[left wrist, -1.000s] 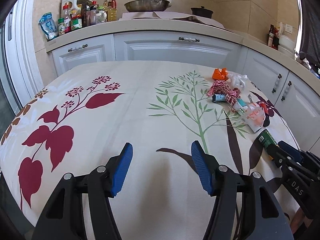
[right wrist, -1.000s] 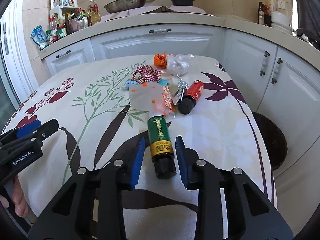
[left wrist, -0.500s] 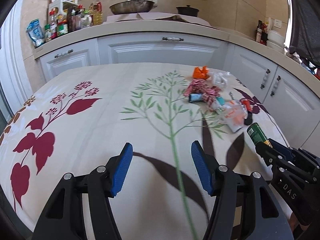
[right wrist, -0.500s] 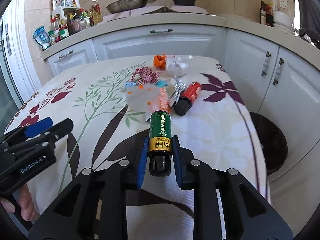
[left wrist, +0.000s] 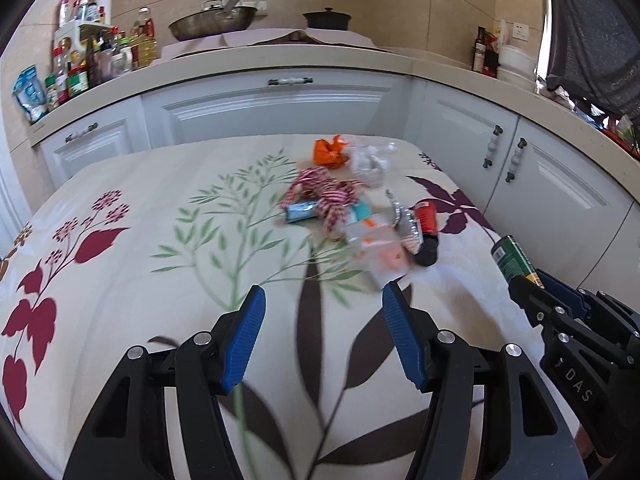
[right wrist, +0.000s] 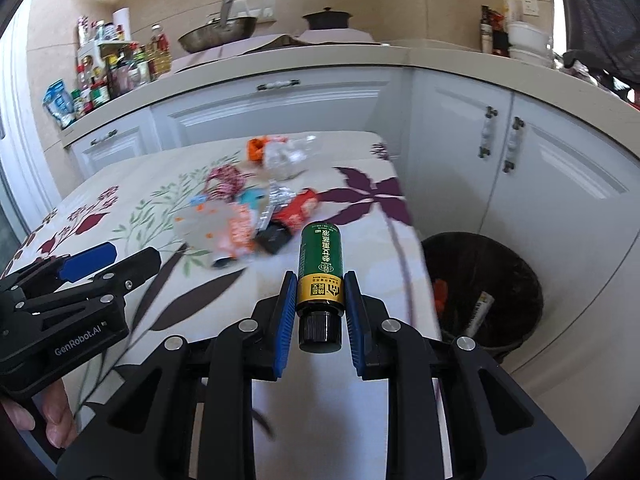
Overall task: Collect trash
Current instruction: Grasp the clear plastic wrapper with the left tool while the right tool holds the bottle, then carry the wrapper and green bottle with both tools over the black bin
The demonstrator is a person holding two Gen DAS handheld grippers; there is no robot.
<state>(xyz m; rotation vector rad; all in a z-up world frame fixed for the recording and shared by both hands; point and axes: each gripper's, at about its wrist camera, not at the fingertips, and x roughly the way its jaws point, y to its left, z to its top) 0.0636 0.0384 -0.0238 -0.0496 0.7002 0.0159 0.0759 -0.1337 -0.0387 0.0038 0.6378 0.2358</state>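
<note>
Right claw (right wrist: 316,300): closed on the green bottle (right wrist: 321,264); blue pads press its gold label band from both sides; black cap points back toward the camera, base points away; jaws have just been closing, the bottle between them
Green bottle, position: raised off the table in the right claw, over the table's near right edge; from the left wrist view it shows at the far right (left wrist: 513,258), sticking out of the right claw's tip
Left claw (left wrist: 323,328): jaws stand apart, roughly half wide; nothing between the pads; only tablecloth shows in the gap
Remaining litter: a loose heap on the far right part of the table; orange wrapper (left wrist: 329,153) farthest back; clear crumpled plastic (left wrist: 370,162) just beside it; red-and-white checked ribbon (left wrist: 328,196) nearer; blue packet (left wrist: 301,211) touching the ribbon; clear bag with orange marks (left wrist: 378,250) at the near end; crumpled foil (left wrist: 406,222) and red bottle with black cap (left wrist: 425,226) at its right
Trash bin (right wrist: 484,284): dark, round, on the floor right of the table, beside the white cabinets; some litter lies inside
Table (left wrist: 160,216): covered by a cream cloth printed with red, green and purple leaves
Person: fingertips (right wrist: 52,420) visible under the left claw's body, lower left of the right wrist view
Background: counter with pan (left wrist: 214,26), dark pot (left wrist: 327,19), bottles and jars at the left end
</note>
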